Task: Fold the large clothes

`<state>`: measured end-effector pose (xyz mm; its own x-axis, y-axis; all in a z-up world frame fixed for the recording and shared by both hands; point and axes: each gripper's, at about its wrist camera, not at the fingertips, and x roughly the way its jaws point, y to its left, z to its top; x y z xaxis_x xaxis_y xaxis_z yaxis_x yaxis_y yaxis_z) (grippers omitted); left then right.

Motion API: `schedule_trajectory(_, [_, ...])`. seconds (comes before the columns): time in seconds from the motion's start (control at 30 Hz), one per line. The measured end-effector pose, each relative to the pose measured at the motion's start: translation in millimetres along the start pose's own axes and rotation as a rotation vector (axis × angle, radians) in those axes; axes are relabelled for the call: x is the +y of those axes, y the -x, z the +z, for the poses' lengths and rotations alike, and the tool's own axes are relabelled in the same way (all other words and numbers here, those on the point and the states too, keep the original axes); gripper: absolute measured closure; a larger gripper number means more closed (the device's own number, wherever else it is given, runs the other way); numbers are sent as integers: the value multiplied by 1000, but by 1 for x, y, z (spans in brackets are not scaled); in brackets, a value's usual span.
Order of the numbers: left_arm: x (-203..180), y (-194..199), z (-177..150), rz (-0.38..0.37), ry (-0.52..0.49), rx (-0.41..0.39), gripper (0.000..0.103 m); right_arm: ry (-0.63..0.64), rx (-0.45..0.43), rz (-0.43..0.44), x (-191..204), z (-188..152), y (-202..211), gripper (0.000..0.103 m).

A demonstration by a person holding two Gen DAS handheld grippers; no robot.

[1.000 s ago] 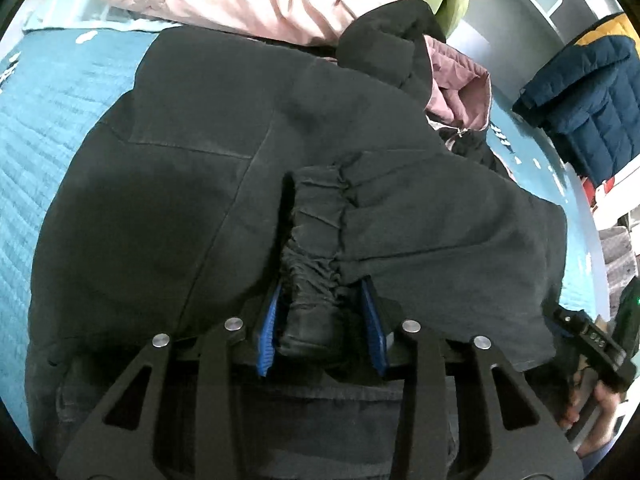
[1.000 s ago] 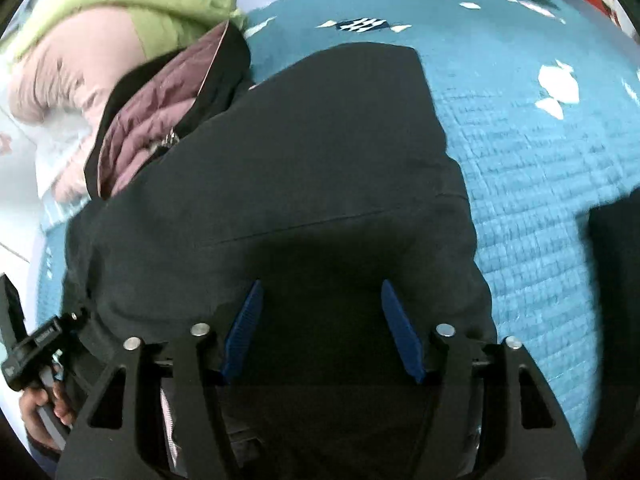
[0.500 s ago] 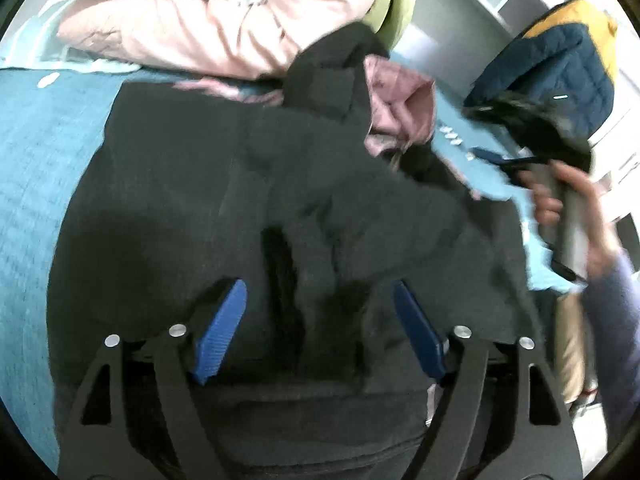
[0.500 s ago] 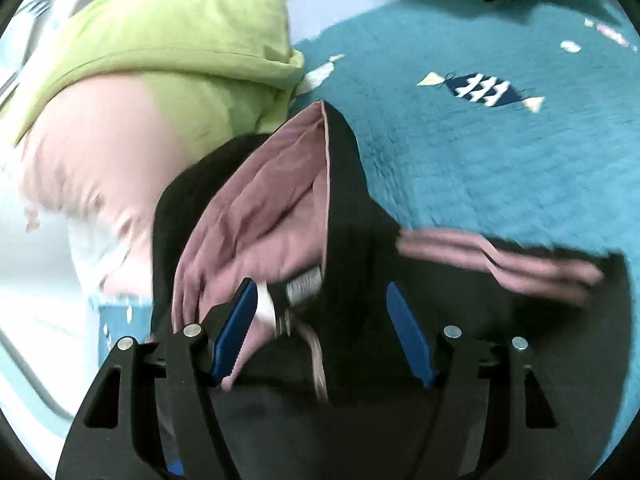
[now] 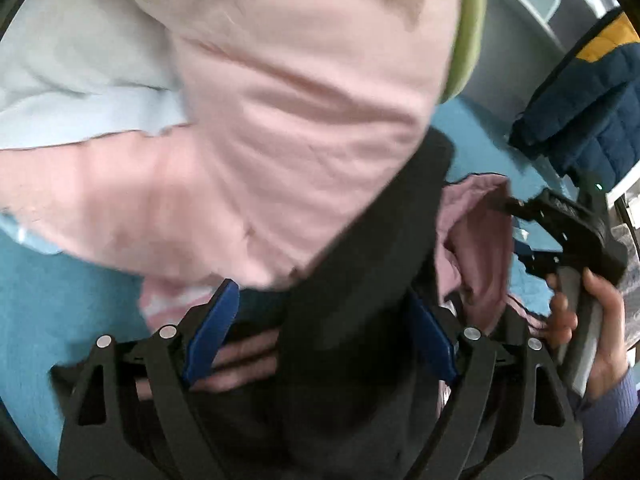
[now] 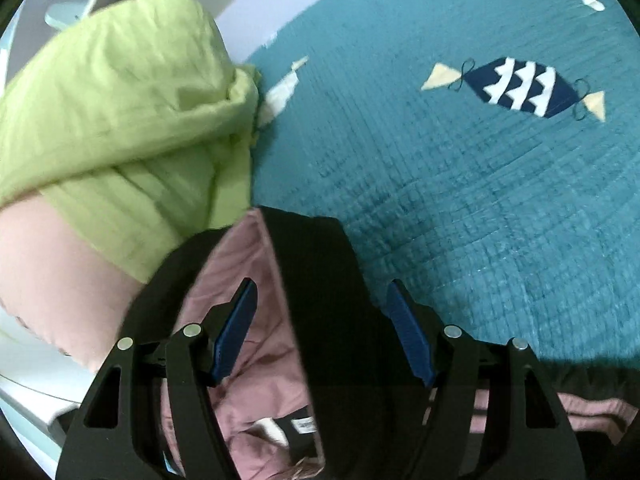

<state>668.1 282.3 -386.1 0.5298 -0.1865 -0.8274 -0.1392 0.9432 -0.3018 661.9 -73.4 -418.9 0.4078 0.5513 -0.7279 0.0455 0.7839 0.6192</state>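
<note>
A black jacket [image 5: 360, 264] with dusty-pink lining [image 5: 472, 240] lies on the teal bedspread [image 6: 480, 200]. My left gripper [image 5: 320, 320] hovers over its collar end. The jaws are opening, and a strip of black fabric runs between the blue pads without touching them. In the right wrist view the black collar [image 6: 320, 280] and pink lining [image 6: 240, 264] lie under my right gripper [image 6: 322, 320], which is open and pressing on nothing. The left wrist view also shows the right gripper [image 5: 520, 236], held by a hand [image 5: 592, 320] at the lining's edge.
A pile of clothes crowds the collar end: a pale pink garment [image 5: 280, 120], a lime-green one [image 6: 120, 120] and light blue fabric [image 5: 80, 72]. A navy and yellow puffer jacket [image 5: 592, 92] hangs at the right. The bedspread has a fish pattern [image 6: 516, 84].
The left gripper let go of the bunched black sleeve cuff, opened wide and swept toward the collar. The right gripper moved from the jacket's body to the collar and lining.
</note>
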Motion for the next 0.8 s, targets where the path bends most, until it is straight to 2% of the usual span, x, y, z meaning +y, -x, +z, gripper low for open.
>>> schedule_trajectory(0.03, [0, -12, 4, -3, 9, 32, 22, 2, 0, -1, -1, 0, -2, 39])
schedule_trajectory(0.07, [-1, -19, 6, 7, 22, 52, 35, 0, 10, 11, -6, 0, -4, 39])
schedule_trajectory(0.1, [-3, -21, 6, 9, 17, 62, 52, -3, 27, 26, -8, -1, -5, 50])
schedule_trajectory(0.13, [-7, -20, 5, 12, -7, 59, 60, 7, 38, 35, -9, -2, -6, 78])
schedule_trajectory(0.17, [-12, -16, 3, 28, -31, 42, 66, 28, 51, 40, -10, -4, -4, 86])
schedule_trajectory(0.2, [-19, -9, -1, 35, -59, 17, 77, 46, 54, 40, -9, -6, -3, 96])
schedule_trajectory(0.23, [-23, -2, -4, 17, -75, 1, 86, 86, 41, 45, -7, -9, 4, 98])
schedule_trajectory(0.27, [-28, 10, -9, 0, -89, -35, 90, 118, 25, 42, -5, -11, 12, 98])
schedule_trajectory(0.4, [-48, 58, -26, -62, -170, -134, 93, 238, -40, 51, 4, -33, 67, 98])
schedule_trajectory(0.5, [-58, 96, -43, -93, -232, -177, 94, 321, -91, 57, 11, -59, 112, 98])
schedule_trajectory(0.53, [-59, 113, -53, -124, -245, -178, 94, 331, -101, 68, 11, -66, 123, 98])
schedule_trajectory(0.7, [-58, 173, -107, -174, -334, -224, 94, 434, -166, 68, 12, -139, 197, 98])
schedule_trajectory(0.77, [-55, 181, -135, -180, -358, -199, 94, 458, -173, 57, 4, -173, 217, 94])
schedule_trajectory(0.8, [-60, 175, -143, -181, -363, -178, 94, 454, -145, 54, -4, -193, 224, 93])
